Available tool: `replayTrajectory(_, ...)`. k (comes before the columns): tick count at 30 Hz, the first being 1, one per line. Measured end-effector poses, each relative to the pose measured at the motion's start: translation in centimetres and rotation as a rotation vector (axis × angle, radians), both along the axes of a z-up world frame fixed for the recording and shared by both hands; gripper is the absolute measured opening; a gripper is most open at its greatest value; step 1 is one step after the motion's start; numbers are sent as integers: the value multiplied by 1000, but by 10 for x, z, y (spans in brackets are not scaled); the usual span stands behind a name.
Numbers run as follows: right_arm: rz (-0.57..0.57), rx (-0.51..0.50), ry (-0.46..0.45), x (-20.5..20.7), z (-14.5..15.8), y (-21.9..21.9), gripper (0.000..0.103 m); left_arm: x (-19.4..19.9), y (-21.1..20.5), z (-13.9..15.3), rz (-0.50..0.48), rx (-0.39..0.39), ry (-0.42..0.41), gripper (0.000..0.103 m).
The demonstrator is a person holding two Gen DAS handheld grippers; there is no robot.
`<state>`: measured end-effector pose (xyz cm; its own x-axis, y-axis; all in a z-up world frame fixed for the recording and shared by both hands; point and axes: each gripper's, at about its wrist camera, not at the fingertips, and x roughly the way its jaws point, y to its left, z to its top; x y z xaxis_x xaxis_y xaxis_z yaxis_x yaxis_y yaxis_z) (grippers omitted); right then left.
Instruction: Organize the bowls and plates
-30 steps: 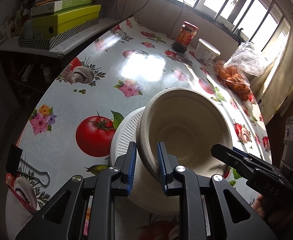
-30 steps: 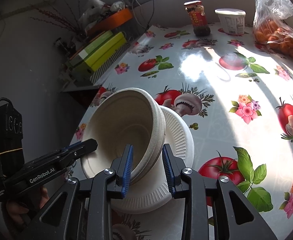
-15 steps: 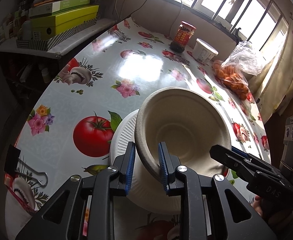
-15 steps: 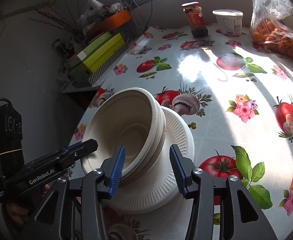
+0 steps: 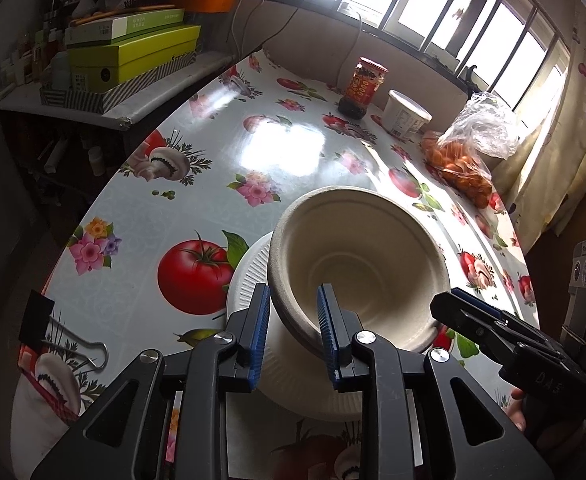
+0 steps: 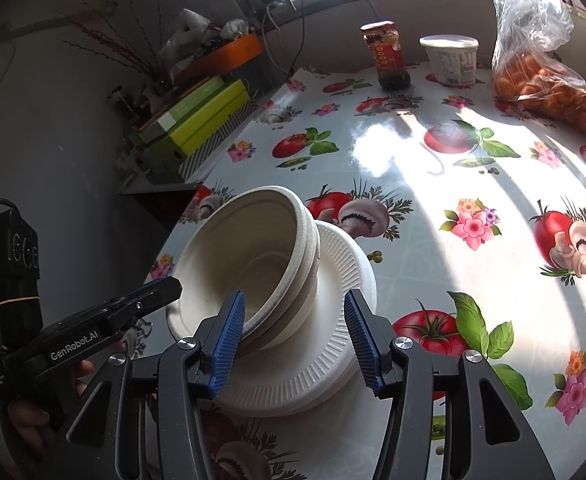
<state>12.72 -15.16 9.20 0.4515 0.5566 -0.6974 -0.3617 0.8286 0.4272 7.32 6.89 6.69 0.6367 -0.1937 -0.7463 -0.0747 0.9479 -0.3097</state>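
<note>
A stack of beige paper bowls rests on a stack of white ribbed paper plates near the table's front edge. My left gripper is around the near rim of the bowls, its blue pads slightly apart from the rim. In the right wrist view the bowls sit on the plates. My right gripper is open wide, its fingers on either side of the bowls' rim without pinching it. Each gripper shows in the other's view.
A red-labelled jar, a white tub and a plastic bag of oranges stand at the table's far side. A binder clip lies at the near left edge. Green boxes sit on a side shelf.
My right gripper has opened, letting go of the bowls' rim. My left gripper has opened a little too. The bowls have settled lower onto the plates.
</note>
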Motion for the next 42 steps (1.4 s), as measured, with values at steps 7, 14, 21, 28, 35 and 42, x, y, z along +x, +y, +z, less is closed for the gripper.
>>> replayTrajectory(7,-4,-19,-47,-16,7,-6,54,-18,-2,3,-6,18,-26,26)
replayTrajectory(14,-8,-40,-82,-35,9,-14,56,-39,-5,-1,-17,43,-35,45)
replayTrajectory(21,-10,-61,-105,-55,6,-20,58,-57,-9,-9,-19,66,-28,45)
replayTrajectory(28,-12,-128,-122,-74,-7,-22,64,-72,-17,-24,-23,114,-22,45)
replayTrajectory(35,-25,-167,-93,-86,-28,-29,68,-83,-24,-48,-34,111,18,45)
replayTrajectory(42,-44,-200,-74,-88,-44,-34,71,-88,-30,-57,-27,142,26,45)
